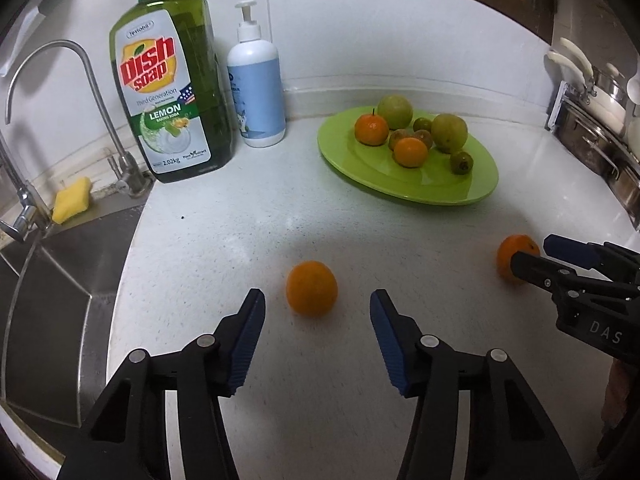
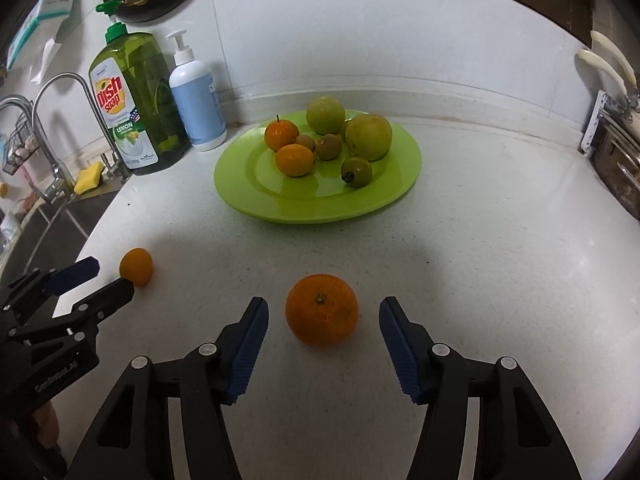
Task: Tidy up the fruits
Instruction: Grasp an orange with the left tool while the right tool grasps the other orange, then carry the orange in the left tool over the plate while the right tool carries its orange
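Two round oranges sit loose on the speckled white worktop [image 2: 480,260], near its front edge. The left gripper [image 1: 317,308] is spread wide, its blue-padded fingers [image 1: 250,336] flanking the smaller orange [image 1: 312,288] without touching it. Same story on the right: the right gripper [image 2: 323,314] gapes open around the larger orange [image 2: 322,310], daylight on both sides. From the left wrist view, that larger fruit [image 1: 516,258] peeks out behind the right tool's tips; from the right wrist view, the small one [image 2: 137,266] sits just past the left tool's tips [image 2: 108,280]. Toward the back edge, the round lime-green plastic plate [image 2: 256,196] carries two oranges, two big green fruits and several small brownish ones. In the back left corner, by the sink, stand a green dish soap bottle [image 1: 168,92] and a white pump bottle [image 1: 256,92].
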`<control>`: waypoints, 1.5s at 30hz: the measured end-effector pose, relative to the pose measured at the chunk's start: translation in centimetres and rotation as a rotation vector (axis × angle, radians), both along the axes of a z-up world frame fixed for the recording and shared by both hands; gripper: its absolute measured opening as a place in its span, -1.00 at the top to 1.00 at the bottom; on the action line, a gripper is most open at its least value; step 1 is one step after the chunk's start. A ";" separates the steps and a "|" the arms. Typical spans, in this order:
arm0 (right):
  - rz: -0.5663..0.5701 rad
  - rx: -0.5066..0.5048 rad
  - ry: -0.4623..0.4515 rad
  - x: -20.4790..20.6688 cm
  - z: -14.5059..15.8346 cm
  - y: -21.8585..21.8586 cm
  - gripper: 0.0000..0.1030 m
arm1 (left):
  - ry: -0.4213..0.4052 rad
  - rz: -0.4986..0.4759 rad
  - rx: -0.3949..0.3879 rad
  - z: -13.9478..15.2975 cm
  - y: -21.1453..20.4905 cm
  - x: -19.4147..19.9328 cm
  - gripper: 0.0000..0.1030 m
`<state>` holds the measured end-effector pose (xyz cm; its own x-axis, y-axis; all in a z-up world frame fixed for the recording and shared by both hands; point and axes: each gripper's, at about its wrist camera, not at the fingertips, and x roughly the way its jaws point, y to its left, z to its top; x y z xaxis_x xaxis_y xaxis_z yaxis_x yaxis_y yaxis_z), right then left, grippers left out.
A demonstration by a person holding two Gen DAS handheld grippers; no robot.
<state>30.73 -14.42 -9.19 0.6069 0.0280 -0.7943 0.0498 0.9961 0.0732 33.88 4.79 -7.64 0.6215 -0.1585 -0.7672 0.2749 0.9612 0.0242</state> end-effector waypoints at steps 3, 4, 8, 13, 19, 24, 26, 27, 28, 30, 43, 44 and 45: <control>0.008 -0.001 0.012 0.7 -0.4 0.0 -0.05 | 0.016 0.005 -0.004 -0.4 0.0 0.7 0.08; 0.009 0.001 0.014 0.7 -0.5 0.1 -0.04 | 0.020 0.006 -0.005 -0.5 0.0 0.9 0.10; 0.020 0.012 0.029 1.2 -0.9 0.1 0.04 | 0.036 0.003 -0.008 -0.9 -0.2 1.4 0.16; 0.022 0.012 0.043 1.5 -1.3 0.1 0.10 | 0.048 -0.003 -0.010 -1.3 -0.4 1.8 0.28; 0.019 0.014 0.054 1.7 -1.6 0.1 0.15 | 0.065 -0.004 -0.007 -1.7 -0.5 2.2 0.38; 0.021 0.008 0.054 1.7 -1.5 0.2 0.16 | 0.071 -0.010 -0.010 -1.7 -0.5 2.2 0.39; 0.024 0.013 0.055 1.7 -1.5 0.2 0.16 | 0.060 -0.017 -0.012 -1.4 -0.5 1.9 0.39; 0.024 0.019 0.054 1.7 -1.5 0.1 0.16 | 0.052 -0.020 -0.012 -1.1 -0.5 1.8 0.39; 0.024 0.025 0.051 1.6 -1.4 0.1 0.16 | 0.044 -0.023 -0.013 -0.8 -0.6 1.7 0.39; 0.025 0.028 0.047 1.6 -1.2 0.1 0.16 | 0.036 -0.025 -0.015 -0.3 -0.6 1.6 0.39; 0.045 0.045 -0.024 1.0 1.5 0.0 0.16 | -0.017 -0.050 -0.033 2.0 -1.1 0.3 0.39; 0.047 0.045 -0.030 0.9 1.8 0.1 0.16 | -0.020 -0.052 -0.035 2.1 -1.1 0.2 0.39; 0.048 0.047 -0.037 0.9 2.0 0.0 0.16 | -0.023 -0.055 -0.037 2.3 -1.2 0.2 0.39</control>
